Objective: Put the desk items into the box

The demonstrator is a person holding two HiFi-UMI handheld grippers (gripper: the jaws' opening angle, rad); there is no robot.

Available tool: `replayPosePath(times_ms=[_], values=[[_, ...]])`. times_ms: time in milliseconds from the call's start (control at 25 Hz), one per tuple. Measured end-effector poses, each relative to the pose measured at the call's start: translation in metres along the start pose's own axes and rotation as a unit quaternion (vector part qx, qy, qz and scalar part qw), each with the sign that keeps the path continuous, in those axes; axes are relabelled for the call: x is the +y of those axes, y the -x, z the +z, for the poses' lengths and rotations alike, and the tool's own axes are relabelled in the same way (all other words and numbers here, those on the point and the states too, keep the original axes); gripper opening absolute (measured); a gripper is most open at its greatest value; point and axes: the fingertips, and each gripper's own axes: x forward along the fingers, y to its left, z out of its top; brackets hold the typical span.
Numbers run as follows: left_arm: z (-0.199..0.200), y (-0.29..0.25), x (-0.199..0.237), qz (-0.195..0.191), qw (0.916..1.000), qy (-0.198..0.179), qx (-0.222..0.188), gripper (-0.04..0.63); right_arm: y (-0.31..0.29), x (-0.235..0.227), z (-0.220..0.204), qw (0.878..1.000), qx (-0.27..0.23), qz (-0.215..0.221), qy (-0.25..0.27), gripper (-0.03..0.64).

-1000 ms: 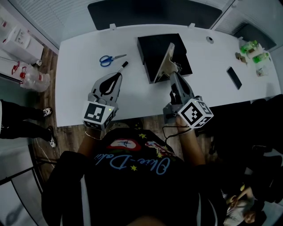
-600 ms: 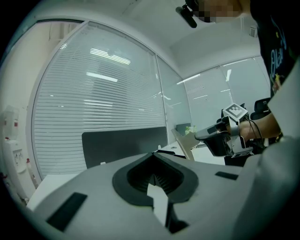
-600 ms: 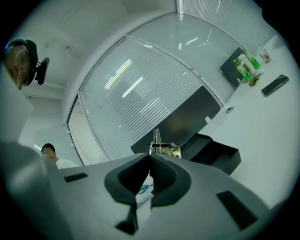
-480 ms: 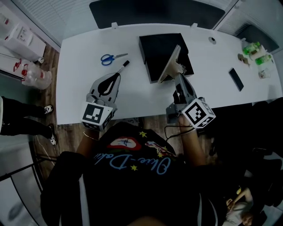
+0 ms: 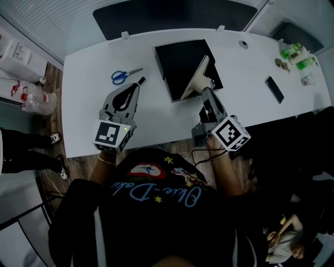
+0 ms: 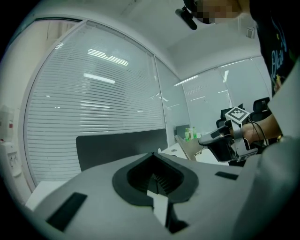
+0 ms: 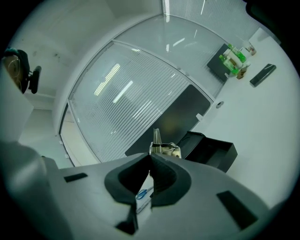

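A black open box point(image 5: 177, 60) stands on the white desk point(image 5: 94, 120). My right gripper point(image 5: 205, 89) is shut on the clip end of a beige clipboard point(image 5: 196, 78), which stands tilted on edge over the box's right side. The right gripper view shows the clipboard point(image 7: 156, 138) edge-on just past the jaws, with the box point(image 7: 211, 152) behind it. Left of the box my left gripper point(image 5: 135, 86) is shut and holds nothing. A black pen point(image 5: 141, 81) lies at its tip, and blue scissors point(image 5: 123, 75) lie just beyond.
A dark phone point(image 5: 274, 89) lies on the desk's right side, with green bottles point(image 5: 295, 52) at the far right corner. A small round fitting point(image 5: 243, 44) sits near the back edge. A dark panel point(image 5: 172, 13) runs behind the desk.
My right gripper has come down a little with the clipboard and rolled slightly, so the board leans lower over the box. The left gripper has stayed put.
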Motion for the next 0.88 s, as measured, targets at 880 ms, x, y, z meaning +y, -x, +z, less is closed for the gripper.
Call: replayPosePath(times_ms=[880], values=[[-0.007,-0.019,0.014,0.014,0.9997,-0.003,0.022,0.008,-0.03,-0.04,-0.015,0.993,0.015,-0.039,-0.109,0.014]])
